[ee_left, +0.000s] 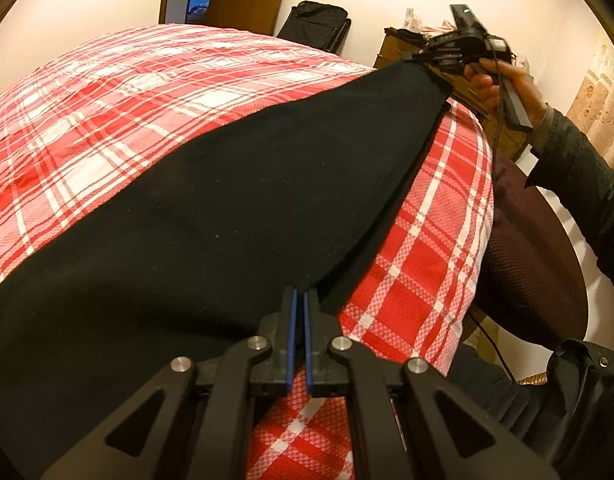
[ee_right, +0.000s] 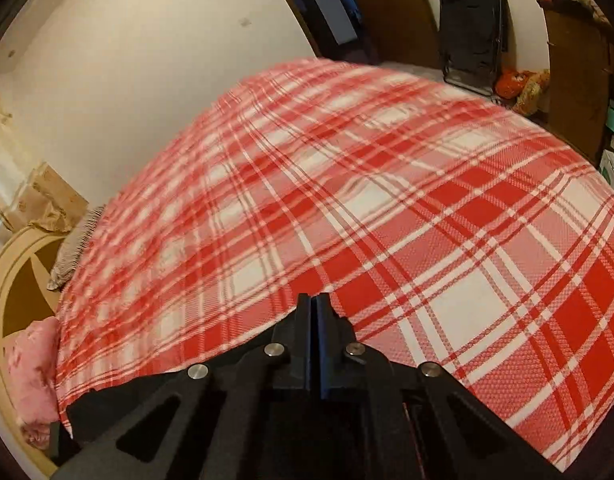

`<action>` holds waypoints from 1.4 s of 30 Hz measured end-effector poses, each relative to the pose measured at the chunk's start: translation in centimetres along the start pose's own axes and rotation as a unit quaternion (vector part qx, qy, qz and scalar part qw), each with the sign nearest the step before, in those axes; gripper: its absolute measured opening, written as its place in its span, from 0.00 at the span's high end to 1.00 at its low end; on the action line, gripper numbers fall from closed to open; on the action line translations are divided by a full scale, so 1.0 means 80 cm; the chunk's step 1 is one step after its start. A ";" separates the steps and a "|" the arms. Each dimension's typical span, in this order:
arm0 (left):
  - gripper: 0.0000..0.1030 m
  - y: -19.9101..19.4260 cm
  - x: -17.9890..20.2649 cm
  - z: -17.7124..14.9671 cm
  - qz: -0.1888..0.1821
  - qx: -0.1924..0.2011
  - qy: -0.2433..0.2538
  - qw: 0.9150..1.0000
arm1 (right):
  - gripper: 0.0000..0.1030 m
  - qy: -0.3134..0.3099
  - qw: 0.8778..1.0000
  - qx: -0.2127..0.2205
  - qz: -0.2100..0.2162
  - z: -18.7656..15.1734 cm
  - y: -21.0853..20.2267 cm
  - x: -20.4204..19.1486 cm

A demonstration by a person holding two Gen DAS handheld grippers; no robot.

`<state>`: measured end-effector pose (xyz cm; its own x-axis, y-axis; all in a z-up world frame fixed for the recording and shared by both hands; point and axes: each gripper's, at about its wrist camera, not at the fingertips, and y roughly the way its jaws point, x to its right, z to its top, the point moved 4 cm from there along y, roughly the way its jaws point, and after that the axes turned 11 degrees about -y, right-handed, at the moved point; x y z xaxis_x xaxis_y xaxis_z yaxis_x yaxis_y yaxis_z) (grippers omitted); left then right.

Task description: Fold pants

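- Left wrist: close above the bed (ee_left: 147,92), looking along the pants (ee_left: 227,200) toward the right gripper (ee_left: 423,58).
- Right wrist: close over the same bed (ee_right: 387,200), facing the wall (ee_right: 147,60).

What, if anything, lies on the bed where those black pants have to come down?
Nothing visible does. Both grippers, left and right, hold the black pants stretched over the plaid bedspread, which shows bare ahead; only pillows sit at its far edge.

Warm indoor light, fisheye bending, right view motion-blurred
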<state>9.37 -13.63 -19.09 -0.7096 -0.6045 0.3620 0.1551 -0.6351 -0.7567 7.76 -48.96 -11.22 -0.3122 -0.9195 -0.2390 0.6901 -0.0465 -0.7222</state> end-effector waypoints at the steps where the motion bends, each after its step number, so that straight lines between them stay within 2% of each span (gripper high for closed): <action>1: 0.96 0.000 0.000 0.000 0.001 0.001 0.000 1.000 | 0.98 0.002 1.000 -0.005 -0.007 -0.002 0.005 0.004; 4: 0.96 0.000 0.001 0.000 0.003 0.003 0.000 1.000 | 0.97 0.012 0.999 -0.040 -0.019 -0.018 0.027 0.026; 6: 0.96 -0.001 0.002 0.000 0.003 0.004 0.000 1.000 | 0.97 0.024 0.999 -0.033 -0.024 -0.026 0.025 0.038; 7: 0.96 -0.001 0.002 -0.001 0.004 0.005 0.002 1.000 | 0.96 0.025 0.998 -0.027 -0.043 -0.028 0.017 0.042; 11: 0.96 -0.002 0.002 0.001 0.002 0.009 -0.001 1.000 | 0.96 0.023 0.998 0.020 -0.061 -0.037 -0.034 0.038; 12: 0.96 -0.002 0.002 0.001 0.001 0.010 -0.002 1.000 | 0.96 0.008 0.998 0.046 -0.053 -0.041 -0.056 0.025; 15: 0.96 -0.001 0.002 0.001 0.001 0.011 -0.004 1.000 | 0.96 -0.040 0.997 0.061 -0.015 -0.059 -0.082 -0.014; 17: 0.96 0.000 0.004 -0.001 0.003 0.011 -0.002 1.000 | 0.96 -0.071 0.997 0.032 0.000 -0.077 -0.074 -0.038; 21: 0.96 -0.015 0.008 -0.003 -0.002 0.016 -0.002 1.000 | 0.96 -0.070 0.995 -0.040 -0.053 -0.104 -0.035 -0.033; 23: 0.96 -0.033 0.007 -0.008 -0.002 0.026 -0.002 1.000 | 0.96 -0.056 0.997 -0.030 -0.048 -0.107 -0.039 -0.032; 25: 0.90 -0.057 -0.001 -0.014 0.008 0.042 -0.005 0.999 | 0.94 -0.066 0.997 -0.025 -0.041 -0.108 -0.046 -0.049; 26: 0.84 -0.067 -0.007 -0.018 0.013 0.049 -0.008 0.999 | 0.80 -0.087 0.996 -0.020 -0.028 -0.110 -0.050 -0.070; 27: 0.74 -0.078 -0.015 -0.022 0.022 0.057 -0.013 0.998 | 0.50 -0.105 0.994 -0.020 -0.018 -0.113 -0.050 -0.088; 28: 0.68 -0.086 -0.023 -0.027 0.038 0.064 -0.016 0.997 | 0.39 -0.123 0.992 -0.022 -0.007 -0.116 -0.049 -0.107; 29: 0.60 -0.089 -0.029 -0.030 0.051 0.068 -0.018 0.996 | 0.37 -0.144 0.989 -0.018 0.007 -0.120 -0.049 -0.131; 31: 0.60 -0.094 -0.042 -0.040 0.074 0.070 -0.021 0.995 | 0.37 -0.205 0.978 -0.018 0.034 -0.132 -0.041 -0.192; 32: 0.60 -0.094 -0.047 -0.044 0.076 0.068 -0.028 0.994 | 0.37 -0.254 0.966 -0.032 0.045 -0.145 -0.031 -0.232; 34: 0.60 -0.092 -0.051 -0.050 0.076 0.064 -0.034 0.994 | 0.39 -0.312 0.947 -0.049 0.062 -0.168 -0.021 -0.278; 36: 0.60 -0.086 -0.046 -0.056 0.088 0.062 -0.015 0.994 | 0.43 -0.383 0.916 -0.079 0.084 -0.203 -0.001 -0.330; 39: 0.60 -0.072 -0.044 -0.061 0.122 0.057 0.012 0.991 | 0.43 -0.452 0.883 -0.101 0.077 -0.242 0.023 -0.369; 41: 0.60 -0.065 -0.050 -0.062 0.134 0.050 0.011 0.990 | 0.43 -0.478 0.870 -0.106 0.059 -0.256 0.035 -0.378; 42: 0.60 -0.065 -0.051 -0.063 0.132 0.051 0.016 0.990 | 0.43 -0.483 0.867 -0.109 0.054 -0.259 0.039 -0.378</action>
<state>8.01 -5.43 -19.44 -0.6556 -0.7420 0.1402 0.4058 -0.5028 -0.7633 5.84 -13.23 -19.68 0.5117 -0.8168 0.2665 0.5090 0.0384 -0.8599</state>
